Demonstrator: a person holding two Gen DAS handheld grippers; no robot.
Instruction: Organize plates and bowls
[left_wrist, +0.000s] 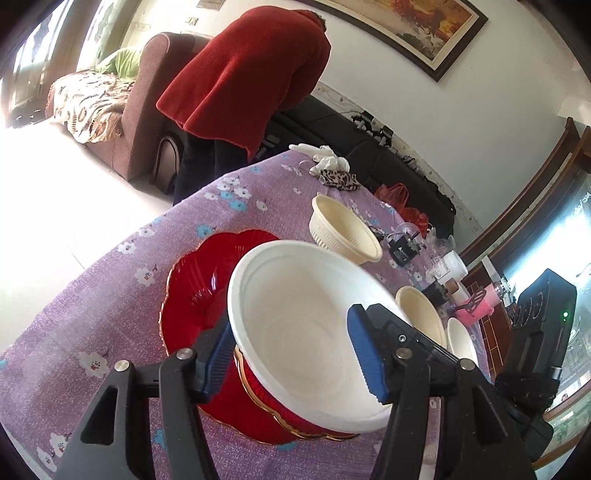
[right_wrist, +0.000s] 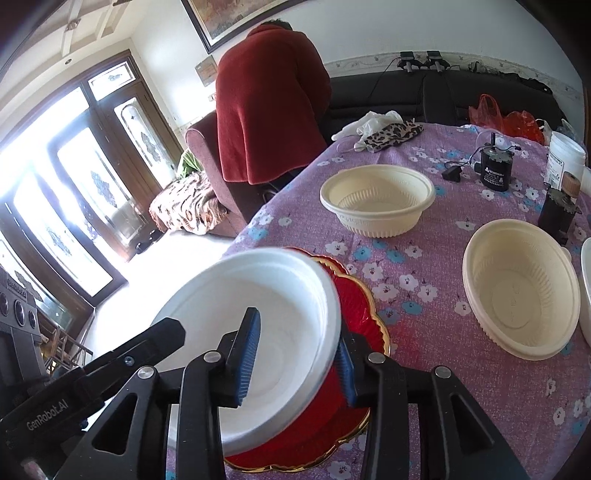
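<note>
A white bowl (left_wrist: 295, 321) (right_wrist: 266, 306) sits on a red plate with a scalloped gold rim (left_wrist: 192, 288) (right_wrist: 354, 295), near the table's left edge. My left gripper (left_wrist: 291, 356) is open and straddles the bowl's left wall, one blue pad outside it and the other over the inside. My right gripper (right_wrist: 295, 365) is open across the bowl's right wall, with its outer pad at the rim and its inner pad clear of the wall. Two cream ribbed bowls (right_wrist: 376, 199) (right_wrist: 517, 284) stand empty further along the table.
The table wears a purple flowered cloth (right_wrist: 443, 369). Another white bowl (right_wrist: 585, 288) shows at the right edge. A small black motor (right_wrist: 496, 170), a white jar (right_wrist: 565, 155), gloves and a leopard-print cloth (right_wrist: 391, 133) lie at the far side. A person in a red top (right_wrist: 269, 110) bends beyond the table.
</note>
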